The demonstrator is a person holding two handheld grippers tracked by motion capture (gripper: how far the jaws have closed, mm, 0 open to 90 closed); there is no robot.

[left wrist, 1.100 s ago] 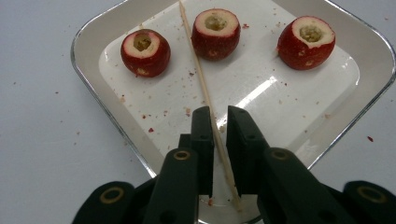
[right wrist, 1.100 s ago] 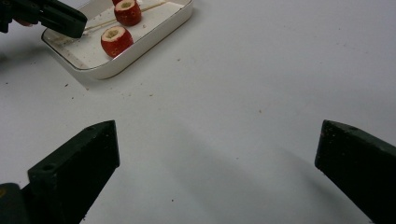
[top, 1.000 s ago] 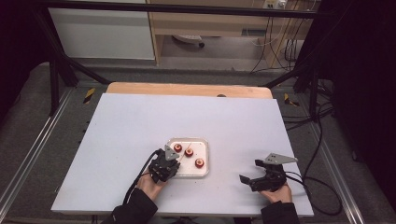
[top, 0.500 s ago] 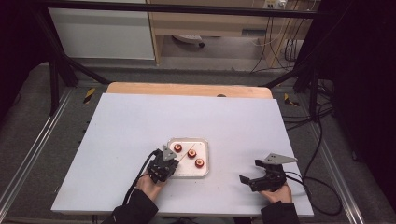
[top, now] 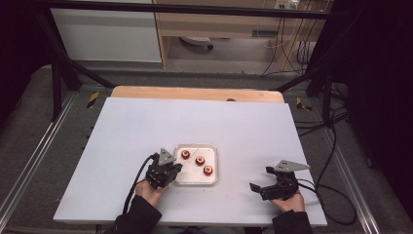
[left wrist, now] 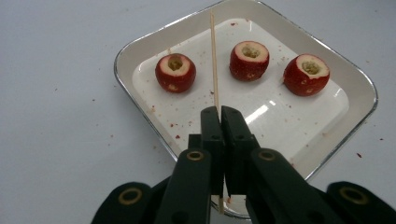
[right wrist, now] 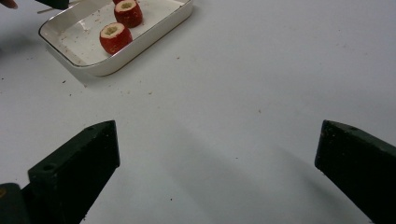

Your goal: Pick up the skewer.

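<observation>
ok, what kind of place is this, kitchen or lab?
Looks like a lab recording bench, not a kitchen: a bare white table inside a black metal frame, loose cables on the floor, and one tray of cored red fruit as the sole food item.

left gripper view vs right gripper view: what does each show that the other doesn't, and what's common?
Left gripper view: the left gripper shut on a thin wooden skewer that stands above the tray, and all three cored red fruits in a row.

Right gripper view: the right gripper with jaws wide apart and nothing between them, above bare table; two fruits are seen, one cut off at the frame's top edge.

Both: the white tray with red fruits in it, and red crumbs on the white table.
</observation>
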